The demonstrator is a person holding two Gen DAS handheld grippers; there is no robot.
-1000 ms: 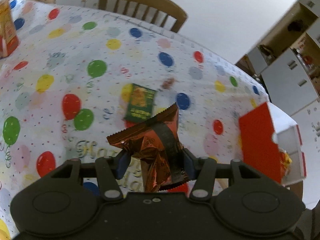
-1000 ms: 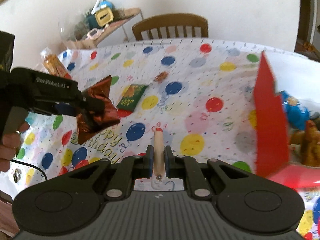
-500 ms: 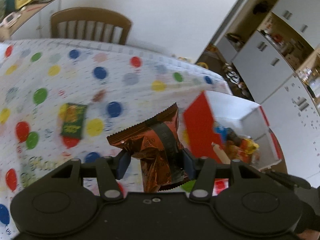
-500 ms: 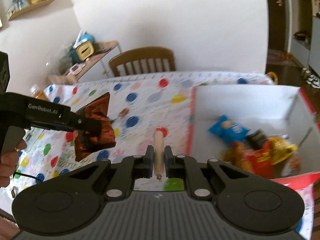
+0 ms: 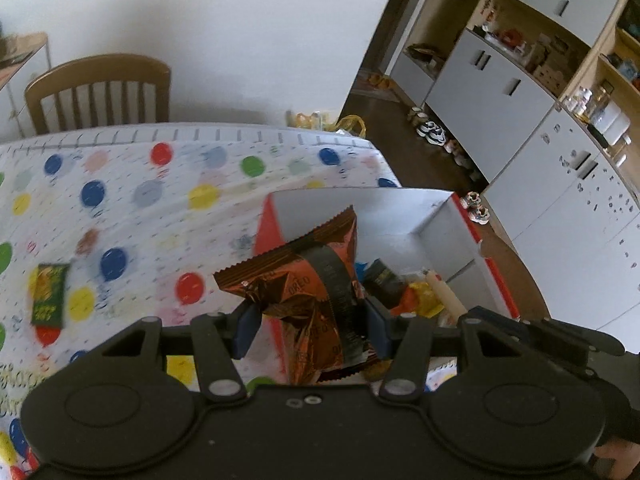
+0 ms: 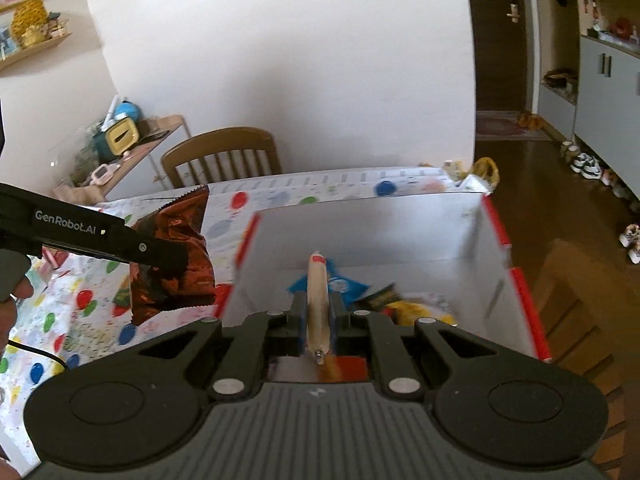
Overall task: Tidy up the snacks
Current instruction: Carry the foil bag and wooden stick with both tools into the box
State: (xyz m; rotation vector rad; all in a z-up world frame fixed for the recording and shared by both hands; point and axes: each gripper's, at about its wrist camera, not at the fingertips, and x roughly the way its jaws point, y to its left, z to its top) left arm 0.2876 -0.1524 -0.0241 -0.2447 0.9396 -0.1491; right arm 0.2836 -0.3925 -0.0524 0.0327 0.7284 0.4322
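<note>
Plainly, both hands were carrying snacks toward the red-and-white cardboard box [image 6: 496, 236] at the edge of the balloon-print surface [image 5: 132, 208]. The left gripper [image 5: 312, 330] had its fingers partly open and clamped on the crumpled lower half of a copper-brown Oreo packet [image 5: 308, 276], which stood up between them with its crimped top edge free; in the right wrist view the same packet [image 6: 172, 256] hung just outside the box's near red wall, so it was probably not yet over the opening. The right gripper [image 6: 318, 320] had its fingers closed almost fully on a slim tan sausage stick [image 6: 317, 300], gripped near its metal-clipped end so the length pointed forward over the box interior. Holding each item by one end likely left the rest free to drop cleanly once released. Inside the box lay a blue packet [image 6: 344, 286], a dark packet [image 5: 382, 280] and yellow wrappers [image 5: 420, 300], heaped toward the near side. A green packet [image 5: 50, 296] lay on the surface well away from the box, apparently awaiting collection. A wooden chair [image 6: 224, 156] stood behind the surface.
</note>
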